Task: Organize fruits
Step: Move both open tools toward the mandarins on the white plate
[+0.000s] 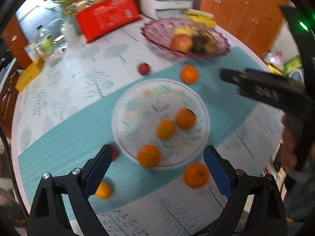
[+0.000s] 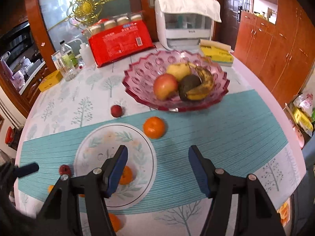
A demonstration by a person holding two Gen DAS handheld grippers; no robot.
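1. Because several oranges lie loose on the teal mat [image 1: 65, 143] around the white plate [image 1: 126, 102], one nudge from a descending finger could send fruit rolling toward the near table edge; the orange at the plate's near rim [image 1: 149, 156] looks likeliest to be knocked off.
2. The left view is blurred, so aim may be poor: a jaw tip could clip the plate rim and tip or slide the plate, disturbing the two oranges resting on it [image 1: 166, 129].
3. The small red fruit [image 1: 115, 153] sits just beside the left finger and might be pushed away unintentionally.
4. The left gripper [image 1: 157, 157] stands spread wide and holds nothing; the rim orange lies between its fingers in the view, and contact cannot be told.
5. The right gripper [image 2: 157, 157] is parted to a medium gap and empty, with only bare mat between its pads.
6. Another orange [image 2: 153, 127] waits far of the plate, near the pink bowl [image 2: 141, 72] holding an apple, a banana and other fruit.
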